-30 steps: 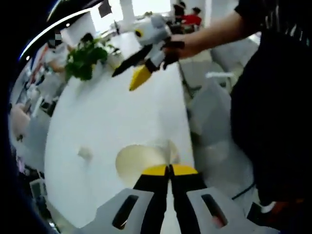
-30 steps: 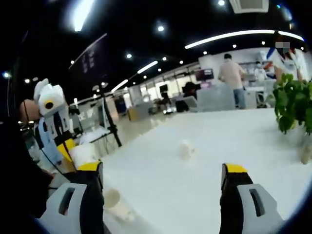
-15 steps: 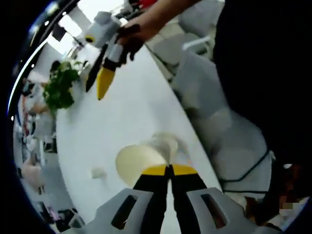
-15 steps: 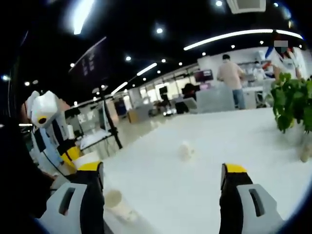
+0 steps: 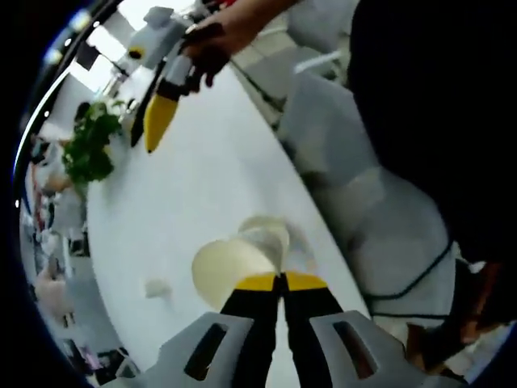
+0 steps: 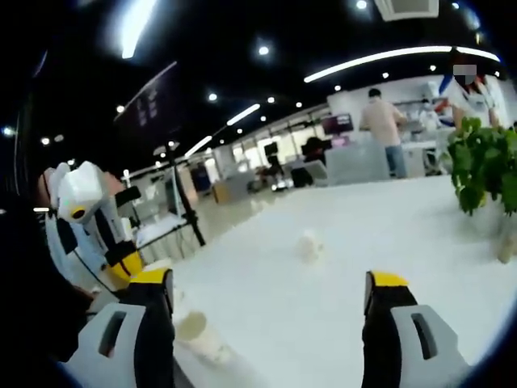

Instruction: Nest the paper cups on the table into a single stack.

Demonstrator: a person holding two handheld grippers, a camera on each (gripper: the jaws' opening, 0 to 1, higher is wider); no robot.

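The left gripper (image 5: 281, 282) has its jaws pinched on the rim of a paper cup (image 5: 230, 264), held over the near edge of the white surface (image 5: 202, 186), with a second cup (image 5: 271, 230) lying just beyond it. The right gripper (image 6: 266, 287) hangs with jaws spread wide, holding nothing. A small cup (image 6: 308, 246) sits far out on the surface, well apart. A potted plant (image 6: 481, 166) stands at the far right.
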